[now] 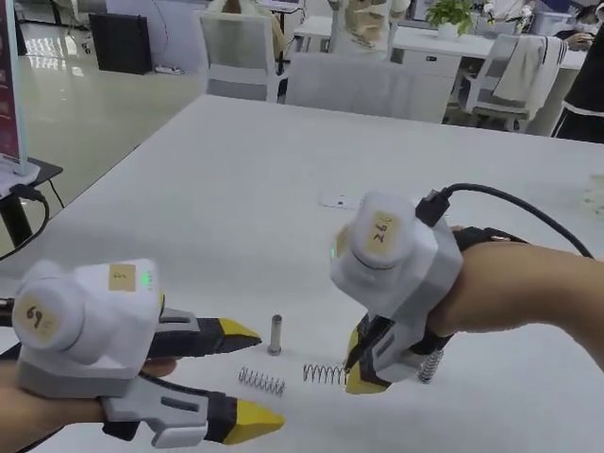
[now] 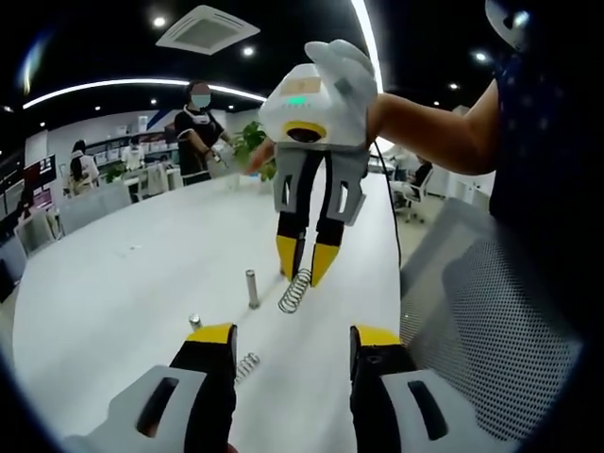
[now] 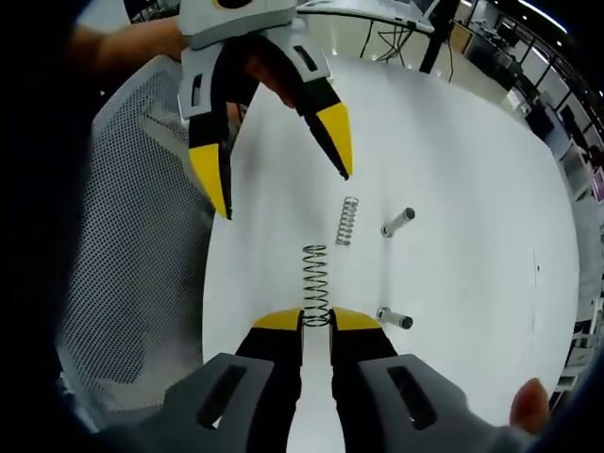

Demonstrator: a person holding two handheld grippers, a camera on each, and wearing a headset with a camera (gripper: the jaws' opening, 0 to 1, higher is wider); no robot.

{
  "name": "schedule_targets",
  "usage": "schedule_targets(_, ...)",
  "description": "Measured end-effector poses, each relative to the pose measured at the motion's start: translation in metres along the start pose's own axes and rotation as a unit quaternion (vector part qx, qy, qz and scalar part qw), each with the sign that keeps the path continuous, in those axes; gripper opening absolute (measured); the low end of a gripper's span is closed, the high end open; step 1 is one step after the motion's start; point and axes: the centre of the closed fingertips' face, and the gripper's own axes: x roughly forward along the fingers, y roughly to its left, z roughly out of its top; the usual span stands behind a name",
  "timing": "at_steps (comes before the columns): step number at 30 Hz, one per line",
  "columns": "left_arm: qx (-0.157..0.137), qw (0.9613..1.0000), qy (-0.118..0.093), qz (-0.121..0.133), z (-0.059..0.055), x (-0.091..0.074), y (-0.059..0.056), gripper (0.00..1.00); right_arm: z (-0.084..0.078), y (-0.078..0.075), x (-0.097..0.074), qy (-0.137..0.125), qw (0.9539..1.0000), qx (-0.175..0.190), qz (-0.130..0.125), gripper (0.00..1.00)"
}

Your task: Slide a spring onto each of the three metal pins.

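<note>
**A:** Start at the left. What is the left gripper (image 1: pixel 247 376) doing?

**B:** Its jaws stand wide apart with nothing between them, low over the bench (image 1: pixel 236 189) near the near edge. A loose spring (image 1: pixel 261 381) lies flat just off its tips. A pin (image 1: pixel 275 335) stands upright just beside the upper tip, a little farther from the near edge.

**A:** And the spring being worked?

**B:** The held spring (image 1: pixel 326 374) is clamped by one end in the right gripper (image 1: pixel 359 373), whose jaws are closed on it. Its long axis runs level along the bench, and its free end points toward the left gripper.

**A:** So it lies crosswise to the pins.

**B:** Yes, and I think the next move turns on that. The pins point up and the spring lies flat. It has to be tipped upright with its open end over a pin top before it can slide down.

**A:** Which pin is nearer?

**B:** In the right gripper view a second pin (image 3: pixel 394 319) stands just beside that gripper's tips, nearer than the first. The right gripper is the closer one to it.

**A:** Anything farther right?

**B:** A third spring (image 1: pixel 430 365) stands tilted behind the right gripper. I cannot tell whether it sits on a pin.
</note>
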Motion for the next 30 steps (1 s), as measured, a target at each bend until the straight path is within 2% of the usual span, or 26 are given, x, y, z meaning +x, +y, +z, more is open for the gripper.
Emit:
schedule_targets(9, 0.023, 0.9997, -0.002, -0.004, 0.008, 0.002, -0.005, 0.33, 0.017, 0.005, -0.007, -0.009, 0.9997, -0.023, -0.003, 0.08)
schedule_targets(16, 0.031, 0.9995, -0.005, -0.006, 0.01, 0.005, -0.007, 0.26, 0.027, 0.009, -0.009, -0.013, 0.999, -0.042, -0.005, 0.08)
schedule_targets(24, 0.038, 0.9992, -0.014, -0.007, 0.013, 0.008, -0.007, 0.15, 0.032, 0.012, -0.009, -0.012, 0.9984, -0.056, -0.003, 0.08)
schedule_targets(30, 0.044, 0.9989, -0.014, -0.007, 0.013, 0.009, -0.006, 0.09, 0.033, 0.013, -0.009, -0.013, 0.9981, -0.061, -0.002, 0.08)
